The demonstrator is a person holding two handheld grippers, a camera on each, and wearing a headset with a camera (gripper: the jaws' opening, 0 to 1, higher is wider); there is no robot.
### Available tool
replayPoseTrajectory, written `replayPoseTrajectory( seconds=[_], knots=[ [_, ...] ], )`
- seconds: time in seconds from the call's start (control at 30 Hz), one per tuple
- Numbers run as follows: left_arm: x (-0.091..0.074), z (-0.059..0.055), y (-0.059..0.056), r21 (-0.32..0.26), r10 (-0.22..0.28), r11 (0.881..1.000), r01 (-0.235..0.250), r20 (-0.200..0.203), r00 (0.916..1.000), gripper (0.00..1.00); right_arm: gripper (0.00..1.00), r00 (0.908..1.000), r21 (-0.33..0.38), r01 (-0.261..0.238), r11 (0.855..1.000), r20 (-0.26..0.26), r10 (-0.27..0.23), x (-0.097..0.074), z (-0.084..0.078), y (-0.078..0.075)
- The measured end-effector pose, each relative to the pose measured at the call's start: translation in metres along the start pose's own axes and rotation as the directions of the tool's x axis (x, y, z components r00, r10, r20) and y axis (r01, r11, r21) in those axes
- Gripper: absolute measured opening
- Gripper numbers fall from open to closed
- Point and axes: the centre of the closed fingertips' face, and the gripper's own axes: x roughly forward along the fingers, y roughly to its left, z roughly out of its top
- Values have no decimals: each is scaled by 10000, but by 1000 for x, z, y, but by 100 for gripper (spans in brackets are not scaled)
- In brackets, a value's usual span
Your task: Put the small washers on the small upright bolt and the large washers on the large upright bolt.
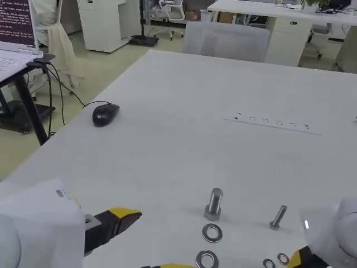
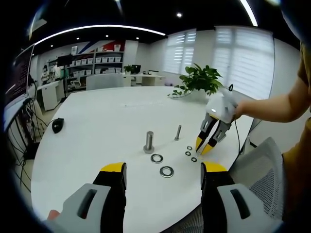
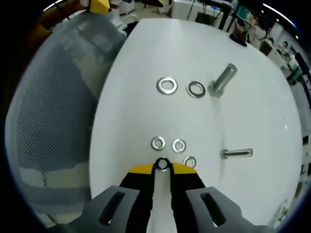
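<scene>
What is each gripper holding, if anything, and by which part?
The right gripper pinches a small washer at the tips of its jaws, by opposite sides of its outer rim. The left gripper is open and holds nothing.

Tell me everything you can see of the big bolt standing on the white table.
The large silver metal bolt looks like bare, slightly shiny steel. It stands upright on its wider hexagonal head, with the thick shank pointing straight up, on the white table towards the person's side. Only the table touches it. The nearer of two large flat silver washers lies close to its base but seems to be apart from it. A thinner silver bolt stands apart to one side.
</scene>
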Motion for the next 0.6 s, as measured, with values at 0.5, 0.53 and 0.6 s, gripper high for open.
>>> replayPoseTrajectory(
  seconds=[0.5, 0.53, 0.6],
  knots=[
    [5, 2, -3, 85, -146, 9999, 146, -57, 9999, 61, 12, 9943, 159, 1066, 9942, 67, -1068, -51, 1, -55],
    [5, 2, -3, 98, -145, 9998, 146, -68, 9999, 61, 12, 9935, 137, 1136, 9934, 39, -1136, -53, 1, -60],
    [5, 2, -3, 99, -140, 9999, 141, -72, 9999, 61, 12, 9925, 80, 1220, 9925, 34, -1220, -56, 3, -65]
  ],
)
